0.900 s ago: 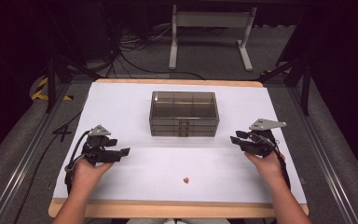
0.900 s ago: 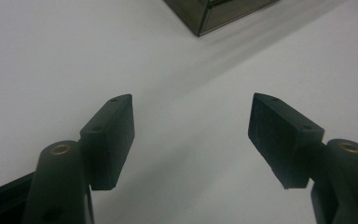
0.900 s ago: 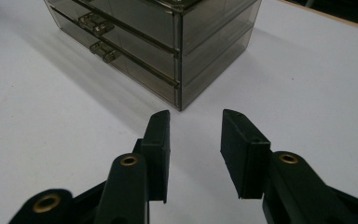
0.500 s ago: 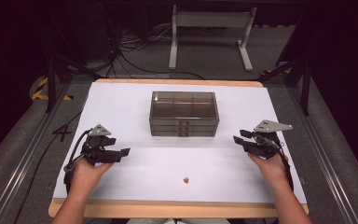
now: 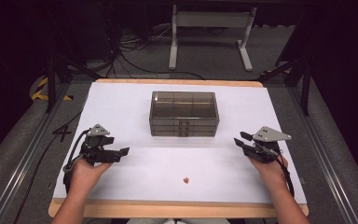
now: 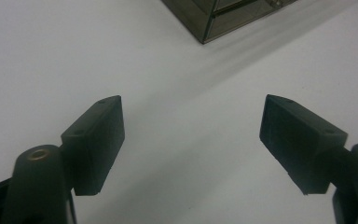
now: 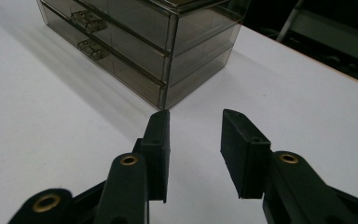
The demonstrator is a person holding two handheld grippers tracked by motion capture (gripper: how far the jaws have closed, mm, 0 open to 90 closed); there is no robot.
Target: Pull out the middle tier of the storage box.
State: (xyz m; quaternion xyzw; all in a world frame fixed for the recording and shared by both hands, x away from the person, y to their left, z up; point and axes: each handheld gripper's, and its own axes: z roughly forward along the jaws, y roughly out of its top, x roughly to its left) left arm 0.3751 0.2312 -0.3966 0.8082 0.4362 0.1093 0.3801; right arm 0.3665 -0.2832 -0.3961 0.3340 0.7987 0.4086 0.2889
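A smoky see-through drawer box [image 5: 184, 114] with stacked drawers stands mid-table; its handles face the person. A tiny brownish piece [image 5: 185, 179] lies on the white sheet near the front edge. My left gripper [image 5: 123, 151] rests at the left, jaws pointing right, wide open over bare sheet [image 6: 193, 100], with a corner of the box [image 6: 223, 14] far ahead. My right gripper [image 5: 240, 138] sits at the right, pointing left toward the box's right corner [image 7: 135, 37]. Its jaws [image 7: 196, 114] stand a modest gap apart with nothing between them.
The white sheet covers a wooden table [image 5: 121, 107]. Behind the table are a white metal stand [image 5: 209, 28] and loose cables [image 5: 130, 51] on the floor. Dark rails run along both sides.
The right gripper has drifted slightly to the right and toward the near edge. The left gripper has stayed put.
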